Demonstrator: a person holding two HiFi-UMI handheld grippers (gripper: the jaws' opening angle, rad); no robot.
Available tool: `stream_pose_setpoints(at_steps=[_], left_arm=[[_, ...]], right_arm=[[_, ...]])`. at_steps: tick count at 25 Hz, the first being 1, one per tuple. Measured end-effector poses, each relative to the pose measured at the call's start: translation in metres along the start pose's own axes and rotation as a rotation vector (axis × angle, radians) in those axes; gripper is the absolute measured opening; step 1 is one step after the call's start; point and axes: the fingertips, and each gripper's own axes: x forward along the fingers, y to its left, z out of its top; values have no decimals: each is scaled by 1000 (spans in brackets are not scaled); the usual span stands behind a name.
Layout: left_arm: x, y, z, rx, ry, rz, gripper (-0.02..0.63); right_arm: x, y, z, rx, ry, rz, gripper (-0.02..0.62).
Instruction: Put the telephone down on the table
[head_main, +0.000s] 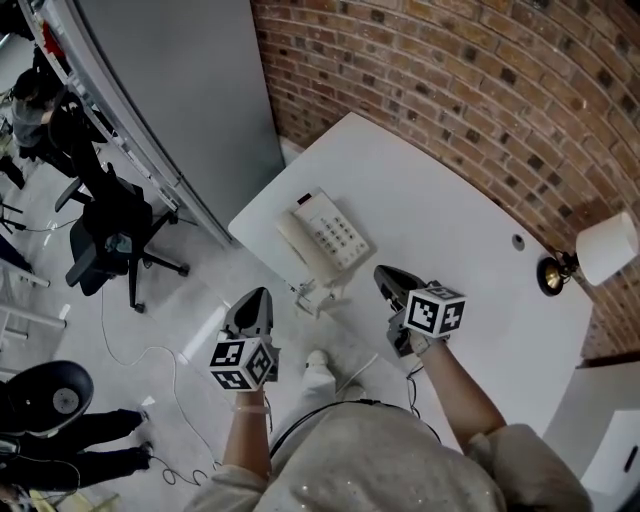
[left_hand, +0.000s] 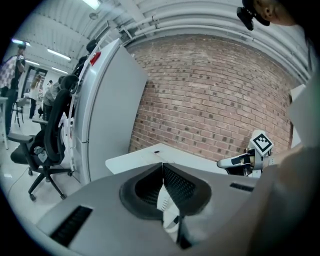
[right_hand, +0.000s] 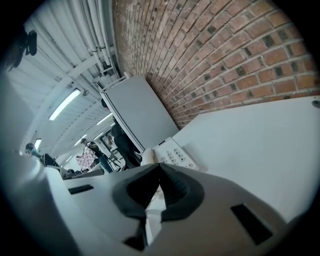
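Observation:
The white telephone (head_main: 322, 236), handset on its cradle and keypad up, rests on the white table (head_main: 440, 210) near its front left corner. In the right gripper view the telephone (right_hand: 174, 153) lies just beyond the jaws. My left gripper (head_main: 262, 294) is shut and empty, held off the table's edge over the floor, short of the phone. My right gripper (head_main: 381, 273) is also shut and empty, above the table to the right of the phone. The left gripper view shows its jaws (left_hand: 162, 169) closed together, with the right gripper (left_hand: 234, 163) off to the side.
A small pale object (head_main: 318, 297) sits at the table's edge below the phone. A lamp (head_main: 598, 251) stands at the table's right end against the brick wall (head_main: 480, 70). A grey partition (head_main: 190, 90) and office chairs (head_main: 115, 240) stand to the left.

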Motion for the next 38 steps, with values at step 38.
stream_pose_setpoints(at_steps=[38], left_arm=[[-101, -63, 16, 129, -233, 137, 8]], right_arm=[[-99, 62, 6, -337, -216, 124, 5]])
